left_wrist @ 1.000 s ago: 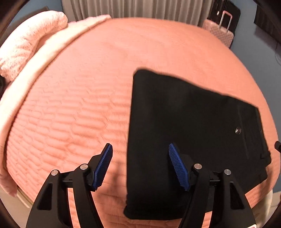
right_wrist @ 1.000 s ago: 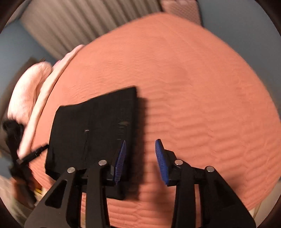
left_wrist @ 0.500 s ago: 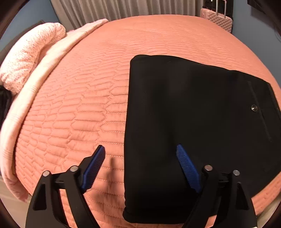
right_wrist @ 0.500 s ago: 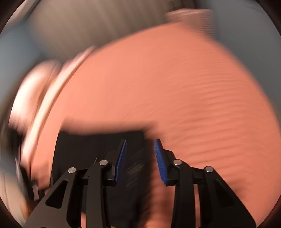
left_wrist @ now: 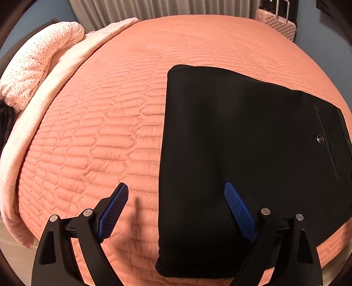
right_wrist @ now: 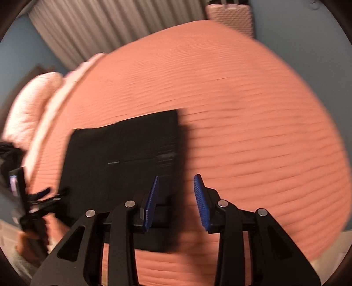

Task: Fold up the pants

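A wide bed under a salmon-orange quilted bedspread (left_wrist: 105, 123) fills both views, and everything else sits relative to it. Along its far-left edge lies a pale pink folded blanket (left_wrist: 55, 83), with a pink dotted pillow (left_wrist: 37, 63) beyond that. A pink quilted hard-shell suitcase (left_wrist: 279, 24) stands past the bed's far-right corner, in front of grey pleated curtains (left_wrist: 165, 8).

The black folded pants (left_wrist: 242, 154) lie flat on the bedspread near its near edge, folded to a compact rectangle. Its long axis runs from the near edge toward the far side; the waistband end, with a small round button (left_wrist: 320, 139) beside a pocket seam, points to the right in the left wrist view.

The left gripper (left_wrist: 176, 198) has just been opening and stands wide; its jaws straddle the pants' left edge, but contact cannot be told. The right gripper (right_wrist: 176, 191) is narrowly parted with nothing between its jaws, above the pants' right edge in a blurred view.
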The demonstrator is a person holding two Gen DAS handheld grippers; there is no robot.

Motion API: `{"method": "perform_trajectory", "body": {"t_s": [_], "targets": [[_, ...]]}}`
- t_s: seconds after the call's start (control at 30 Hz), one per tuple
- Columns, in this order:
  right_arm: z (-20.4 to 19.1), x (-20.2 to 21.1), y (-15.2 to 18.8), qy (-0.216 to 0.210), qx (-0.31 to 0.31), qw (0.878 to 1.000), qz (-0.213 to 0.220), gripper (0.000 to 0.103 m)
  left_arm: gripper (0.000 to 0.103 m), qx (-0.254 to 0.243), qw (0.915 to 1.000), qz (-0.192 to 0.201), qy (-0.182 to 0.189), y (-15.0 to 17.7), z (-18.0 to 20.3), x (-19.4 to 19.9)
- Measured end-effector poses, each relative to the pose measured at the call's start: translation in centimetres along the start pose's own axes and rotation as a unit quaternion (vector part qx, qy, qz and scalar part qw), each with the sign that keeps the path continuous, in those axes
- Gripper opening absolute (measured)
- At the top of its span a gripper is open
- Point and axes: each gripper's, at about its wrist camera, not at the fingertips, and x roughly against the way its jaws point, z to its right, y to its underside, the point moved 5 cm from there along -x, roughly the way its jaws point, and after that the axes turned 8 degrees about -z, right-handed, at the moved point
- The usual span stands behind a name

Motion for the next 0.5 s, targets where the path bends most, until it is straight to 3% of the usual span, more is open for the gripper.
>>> {"method": "perform_trajectory", "body": {"t_s": [0.07,0.17,0.23,0.33,0.4,0.5], "targets": [[-3.3,-2.1,1.7,-0.013,0.041,0.999,-0.019,0.033,0.087,-0.008,0.9999,0.000,-0.009,-0.1,0.3,0.4],[-5.1,-3.3,2.8,-0.004,0.073,0.997,-0.034,0.035,0.087,-0.026,0.9995,0.005,-0.016,-0.1,1.3,1.0],[-4.0,-4.2,3.4,0.014,0.086,0.995,-0.038,0.044,0.087,-0.033,0.9993,0.007,-0.014,0.1,1.7,1.1],[-1.6,-2.5,3.5,-0.016,0.049,0.998,-0.034,0.044,0.087,-0.040,0.9991,0.006,-0.012,0.2,2.3,1.1],[-0.3,-0.6,3.1,0.009,0.026,0.999,-0.018,0.045,0.087,-0.042,0.9991,0.006,-0.010,0.1,2.5,1.1],[1.8,0.7,2.8,0.035,0.009,0.999,0.006,0.071,0.087,-0.038,0.9992,0.005,-0.009,0.1,2.3,1.0]]}}
